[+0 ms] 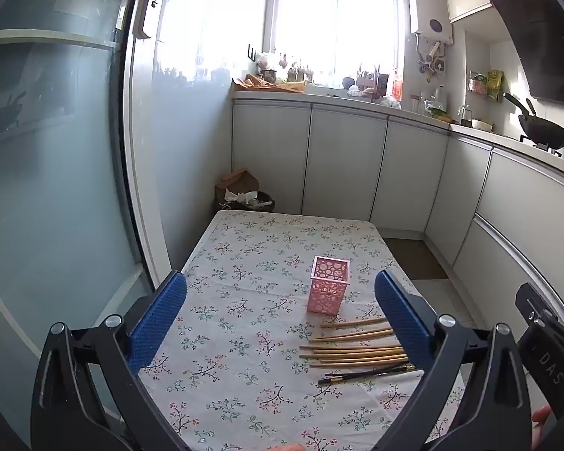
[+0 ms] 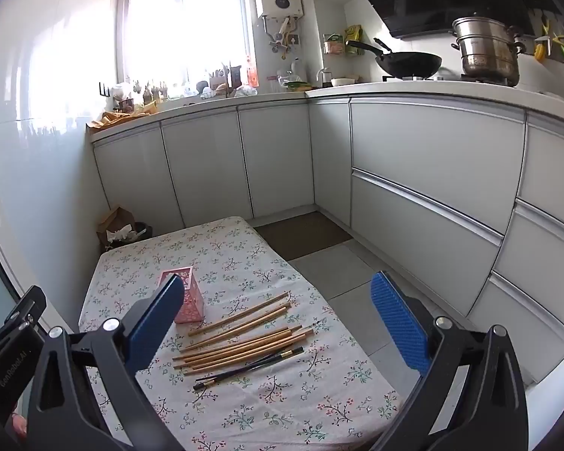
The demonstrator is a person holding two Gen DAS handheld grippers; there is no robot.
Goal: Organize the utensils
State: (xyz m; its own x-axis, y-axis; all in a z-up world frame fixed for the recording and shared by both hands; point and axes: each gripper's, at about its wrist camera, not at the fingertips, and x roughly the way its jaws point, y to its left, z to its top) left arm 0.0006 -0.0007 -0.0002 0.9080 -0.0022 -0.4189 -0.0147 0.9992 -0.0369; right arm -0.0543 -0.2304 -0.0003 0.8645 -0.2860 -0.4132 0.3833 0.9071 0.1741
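Note:
A pink perforated holder (image 1: 329, 285) stands upright and empty on the floral tablecloth (image 1: 244, 300); it also shows in the right wrist view (image 2: 189, 298), partly behind my left finger. Several wooden chopsticks (image 1: 357, 349) lie side by side just in front of it, with a pair of dark chopsticks (image 1: 364, 374) nearest me. In the right wrist view the wooden chopsticks (image 2: 244, 334) and the dark pair (image 2: 248, 368) lie between the fingers. My left gripper (image 1: 280, 300) is open and empty above the table. My right gripper (image 2: 278, 300) is open and empty, hovering over the chopsticks.
The table's right edge (image 2: 319, 293) drops to a tiled floor with a brown mat (image 2: 300, 235). White cabinets (image 2: 413, 188) run along the back and right. A bin with paper (image 1: 244, 197) stands beyond the far left corner. A glass door (image 1: 56, 188) is at left.

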